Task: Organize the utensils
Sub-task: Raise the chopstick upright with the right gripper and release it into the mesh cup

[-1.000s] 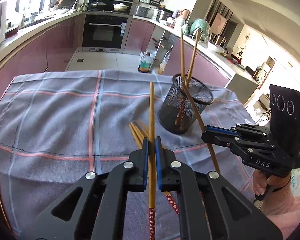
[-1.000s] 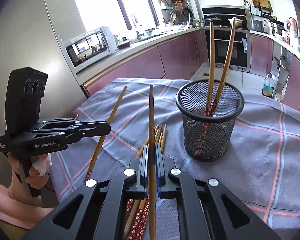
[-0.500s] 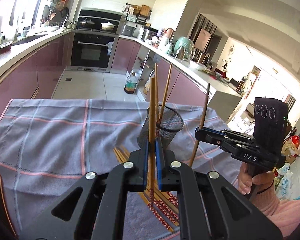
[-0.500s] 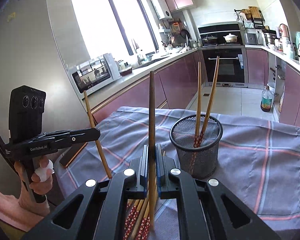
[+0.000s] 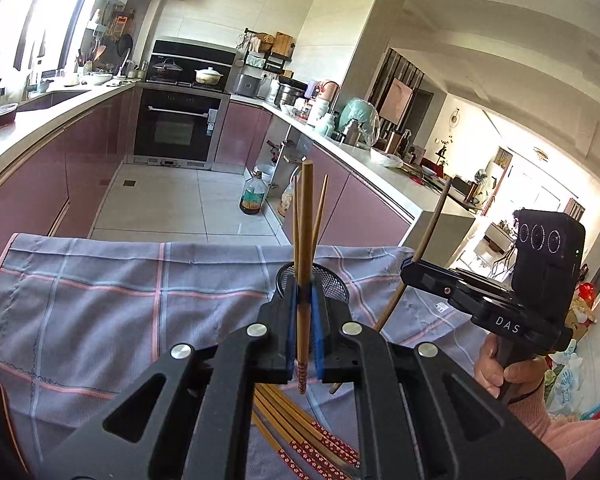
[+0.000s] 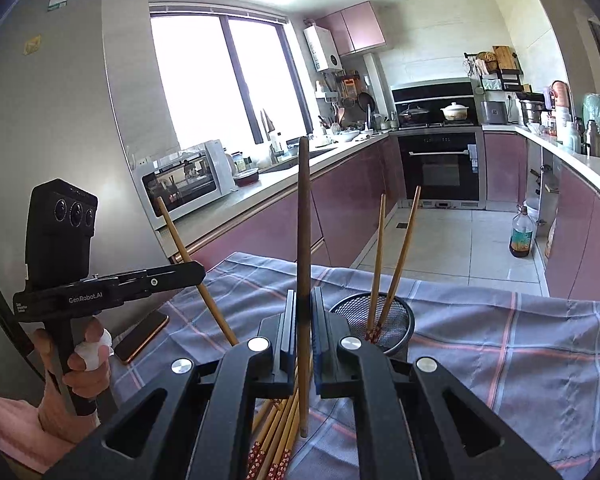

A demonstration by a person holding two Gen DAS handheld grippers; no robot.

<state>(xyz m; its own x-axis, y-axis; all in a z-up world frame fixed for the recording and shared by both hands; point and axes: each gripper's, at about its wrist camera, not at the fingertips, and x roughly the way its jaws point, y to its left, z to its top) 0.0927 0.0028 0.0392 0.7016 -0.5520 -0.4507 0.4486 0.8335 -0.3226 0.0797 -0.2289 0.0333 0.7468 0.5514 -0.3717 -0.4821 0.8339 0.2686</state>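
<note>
My left gripper (image 5: pixel 304 300) is shut on a wooden chopstick (image 5: pixel 306 220) held upright above the table. My right gripper (image 6: pixel 305 304) is shut on a darker chopstick (image 6: pixel 303 208), also upright. Each gripper shows in the other's view: the right one (image 5: pixel 410 268) and the left one (image 6: pixel 198 268). A black mesh holder (image 6: pixel 396 320) stands on the cloth with two chopsticks (image 6: pixel 396 256) in it; it also shows behind my left fingers (image 5: pixel 332 280). Several loose chopsticks (image 5: pixel 300 436) lie on the cloth below the grippers, also seen in the right wrist view (image 6: pixel 276 432).
A grey checked cloth (image 5: pixel 100 296) covers the table. A phone (image 6: pixel 142 336) lies at the cloth's left edge. Kitchen counters, an oven (image 6: pixel 440 168) and an oil bottle (image 5: pixel 253 198) on the floor lie beyond the table.
Both grippers have risen and tilted up with their chopsticks, which now stand upright high above the cloth. The holder looks smaller and lower in both views.
</note>
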